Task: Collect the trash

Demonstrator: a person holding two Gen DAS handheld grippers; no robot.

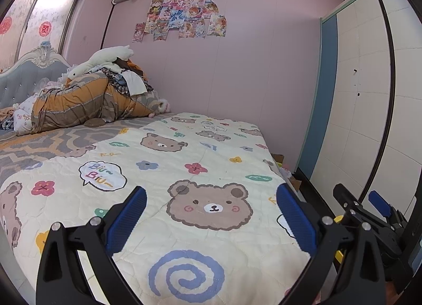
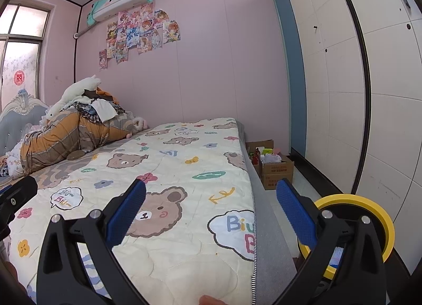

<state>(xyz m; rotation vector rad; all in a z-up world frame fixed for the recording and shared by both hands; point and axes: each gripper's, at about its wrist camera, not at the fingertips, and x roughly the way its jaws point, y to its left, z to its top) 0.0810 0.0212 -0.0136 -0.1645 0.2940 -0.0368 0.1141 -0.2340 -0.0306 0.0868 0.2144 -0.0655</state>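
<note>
Both grippers hang over the near end of the bed [image 1: 211, 146], left gripper [image 1: 211, 215] and right gripper [image 2: 211, 215] each spread wide and holding nothing. No trash shows on the quilt [image 2: 184, 173]. Judged from this, it is either a search or a finished sweep. A yellow-rimmed bin [image 2: 379, 215] stands right of the bed, its contents unclear; the boxes [image 2: 277, 170] farther off hold bottles and oddments.

My left camera looks low along the bear-print quilt [image 1: 211, 146] from the bed's foot edge toward the pink wall [image 1: 237, 67]. My right one (just beside it) hangs over the bed's right edge; both share the quilt and wardrobe [image 2: 343, 94].
</note>
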